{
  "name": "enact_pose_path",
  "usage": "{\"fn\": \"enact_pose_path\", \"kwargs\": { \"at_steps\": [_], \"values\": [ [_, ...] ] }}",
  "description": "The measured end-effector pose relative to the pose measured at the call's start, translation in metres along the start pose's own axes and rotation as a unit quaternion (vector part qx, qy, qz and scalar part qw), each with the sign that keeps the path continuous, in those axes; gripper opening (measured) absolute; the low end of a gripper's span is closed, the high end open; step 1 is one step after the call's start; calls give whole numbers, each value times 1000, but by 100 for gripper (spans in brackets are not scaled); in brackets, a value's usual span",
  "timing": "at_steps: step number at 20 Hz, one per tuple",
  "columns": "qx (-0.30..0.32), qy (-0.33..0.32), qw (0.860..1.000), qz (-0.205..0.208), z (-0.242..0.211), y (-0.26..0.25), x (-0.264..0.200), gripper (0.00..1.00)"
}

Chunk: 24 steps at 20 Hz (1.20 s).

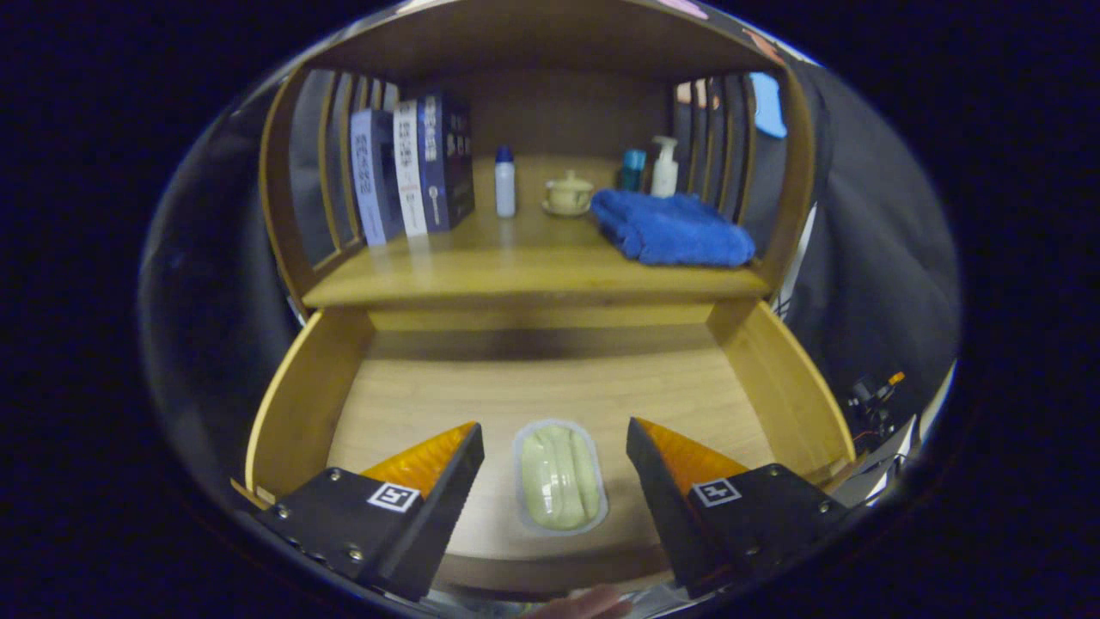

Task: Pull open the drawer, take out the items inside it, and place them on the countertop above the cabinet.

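One pale sealed packet [559, 478] lies on the floor of the open drawer [550, 404], between the spread fingers of the gripper [554, 443], untouched. Behind the drawer, the countertop [516, 266] holds books [412, 172], a blue towel [670, 228]; smaller bottles are hard to make out.

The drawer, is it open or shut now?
Open. The drawer is pulled out below the countertop, its inside bared. A pale sealed packet lies in it, between the open tool's fingers.

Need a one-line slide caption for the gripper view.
Open gripper hovers over pale packet lying in the pulled-out drawer.
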<state>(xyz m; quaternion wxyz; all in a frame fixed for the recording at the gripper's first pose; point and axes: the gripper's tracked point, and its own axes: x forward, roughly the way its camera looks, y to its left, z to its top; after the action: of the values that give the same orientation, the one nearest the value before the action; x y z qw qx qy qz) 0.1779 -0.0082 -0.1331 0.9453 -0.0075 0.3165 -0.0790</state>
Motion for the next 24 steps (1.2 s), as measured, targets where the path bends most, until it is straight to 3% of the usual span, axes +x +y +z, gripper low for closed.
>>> {"fn": "enact_pose_path", "kwargs": {
  "at_steps": [3,4,9,10,12,13,15,24],
  "values": [
    [-20,67,997,15,-18,8,26,88],
    [-18,76,997,27,-24,13,32,85],
    [5,96,995,17,-32,-2,47,52],
    [2,97,995,16,-37,-5,55,52],
    [0,84,996,18,-32,-9,49,23],
    [2,76,997,21,-28,-10,45,23],
    [-4,58,998,10,-29,-13,48,13],
    [24,-115,993,25,26,1,-30,12]
  ]
}}
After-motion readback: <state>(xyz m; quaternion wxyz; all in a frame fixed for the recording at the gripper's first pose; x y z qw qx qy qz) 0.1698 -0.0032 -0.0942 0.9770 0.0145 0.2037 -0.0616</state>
